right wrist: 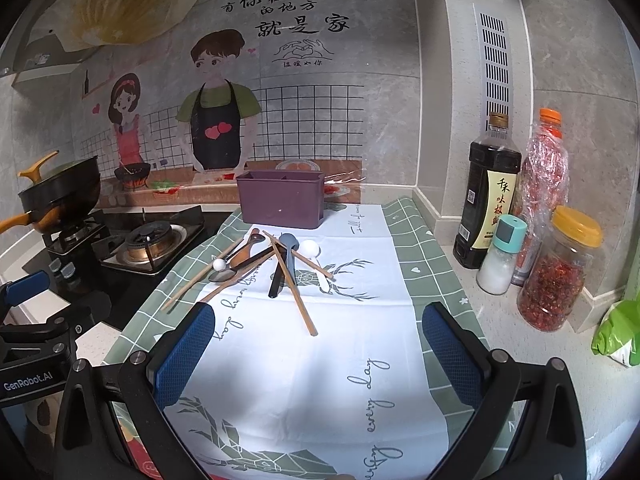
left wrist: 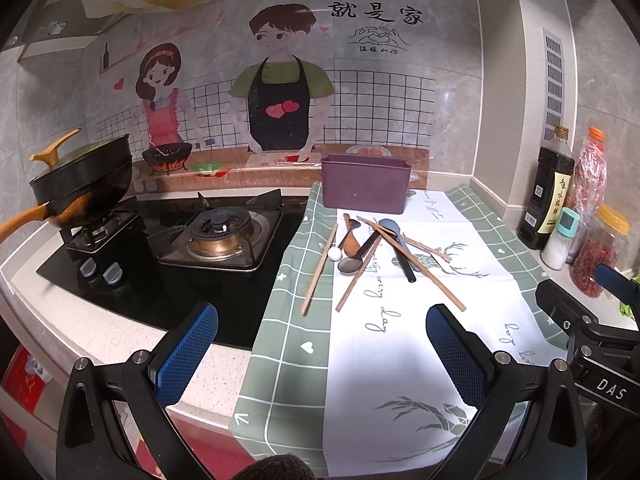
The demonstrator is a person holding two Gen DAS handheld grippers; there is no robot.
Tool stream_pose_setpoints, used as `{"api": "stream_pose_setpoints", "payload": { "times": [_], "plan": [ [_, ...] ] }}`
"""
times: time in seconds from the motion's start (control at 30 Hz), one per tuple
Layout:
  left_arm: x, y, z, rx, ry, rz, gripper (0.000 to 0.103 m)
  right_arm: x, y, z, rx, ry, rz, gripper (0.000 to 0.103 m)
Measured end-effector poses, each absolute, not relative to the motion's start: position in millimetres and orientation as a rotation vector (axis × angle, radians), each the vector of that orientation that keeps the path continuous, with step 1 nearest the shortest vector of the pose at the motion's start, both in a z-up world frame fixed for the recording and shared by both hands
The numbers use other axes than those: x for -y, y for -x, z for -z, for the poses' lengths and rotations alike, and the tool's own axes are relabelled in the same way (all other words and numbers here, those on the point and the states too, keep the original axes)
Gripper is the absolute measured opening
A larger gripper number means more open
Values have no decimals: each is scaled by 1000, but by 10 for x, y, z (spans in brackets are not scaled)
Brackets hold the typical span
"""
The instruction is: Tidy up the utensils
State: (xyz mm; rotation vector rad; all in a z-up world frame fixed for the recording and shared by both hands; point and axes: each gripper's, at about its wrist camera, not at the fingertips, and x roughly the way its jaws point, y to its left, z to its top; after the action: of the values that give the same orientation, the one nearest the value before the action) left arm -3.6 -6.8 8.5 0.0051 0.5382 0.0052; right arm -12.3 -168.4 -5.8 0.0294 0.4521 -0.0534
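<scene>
Lying tangled, wooden chopsticks (right wrist: 294, 288) w/ spoons (right wrist: 244, 254), purple plastic box (right wrist: 280, 200), both claws released

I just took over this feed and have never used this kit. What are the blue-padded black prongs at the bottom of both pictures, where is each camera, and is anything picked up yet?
Those prongs are two hand-held grippers; each carries a camera that looks forward along its fingers. One picture comes from the left gripper, the other from the right gripper. Both stand open and hold nothing.

Ahead, on a green and white cloth, lies a crossed pile: wooden chopsticks, a wooden spoon, a metal spoon, a blue-grey spoon and a white spoon. Behind them stands a purple holder. A gas stove with a pan is on the left, and condiment bottles are on the right.
</scene>
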Motion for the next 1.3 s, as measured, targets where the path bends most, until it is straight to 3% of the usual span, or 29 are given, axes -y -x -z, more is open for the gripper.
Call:
{"api": "stream_pose_setpoints", "payload": {
  "times": [0.47,0.9,1.13,1.23,1.3],
  "plan": [
    [35,-899,-199,-554,-29,57,103,1800,-586,-203,-429,19,73,103],
    [-142,-2141,-317,-613,-116,214,103,1755,-1843,-278,-569,6,151,103],
    [-337,-2521,-163,-644,-158,261,103,1637,-2464,-12,-724,31,121,102],
    [-429,-2642,-92,-677,-146,253,103,1530,-2697,166,-799,63,79,83],
    [-483,-2680,-53,-704,-121,259,103,1474,-2852,307,-866,60,25,60]
  ]
}}
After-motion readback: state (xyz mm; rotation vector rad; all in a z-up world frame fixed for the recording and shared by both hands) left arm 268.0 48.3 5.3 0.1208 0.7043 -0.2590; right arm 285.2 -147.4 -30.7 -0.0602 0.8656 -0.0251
